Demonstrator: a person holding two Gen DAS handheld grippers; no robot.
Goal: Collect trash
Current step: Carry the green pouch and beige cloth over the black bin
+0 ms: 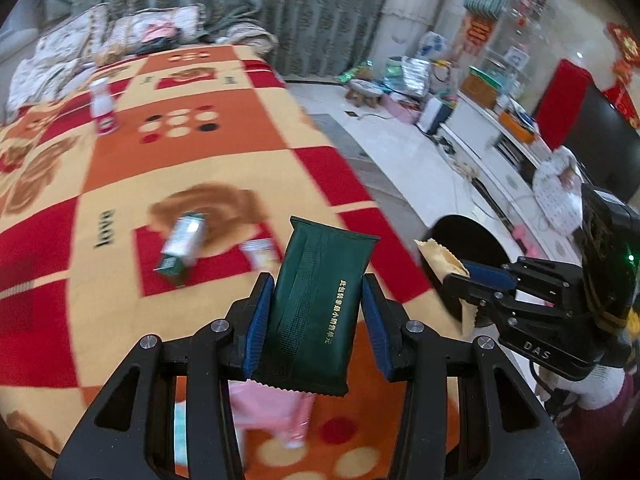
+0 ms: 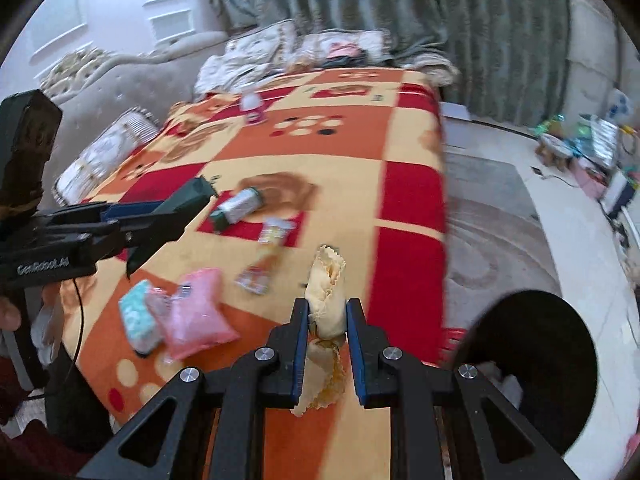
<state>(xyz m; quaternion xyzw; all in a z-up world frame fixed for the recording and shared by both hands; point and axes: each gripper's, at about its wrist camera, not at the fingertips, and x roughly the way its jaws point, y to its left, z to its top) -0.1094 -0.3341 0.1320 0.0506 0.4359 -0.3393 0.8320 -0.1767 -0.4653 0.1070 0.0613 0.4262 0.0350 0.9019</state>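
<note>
My left gripper (image 1: 318,296) is shut on a dark green packet (image 1: 316,304) with gold print, held above the patterned blanket (image 1: 200,152). It also shows at the left of the right wrist view (image 2: 176,208). My right gripper (image 2: 328,320) is shut on a crumpled yellow wrapper (image 2: 326,296), seen in the left wrist view (image 1: 444,264) beside a black trash bin (image 1: 472,240). The bin (image 2: 536,364) stands on the floor off the blanket's right edge. On the blanket lie a green-white carton (image 1: 182,248), a small wrapper (image 1: 262,254), a pink packet (image 2: 200,316) and a teal packet (image 2: 138,318).
A pink-white bottle (image 1: 102,108) stands far back on the blanket. Pillows (image 2: 304,50) and a sofa (image 2: 132,92) lie behind. Green curtains (image 1: 312,8) hang at the back. A white TV cabinet (image 1: 504,160) with clutter runs along the right, over a grey rug (image 2: 492,232).
</note>
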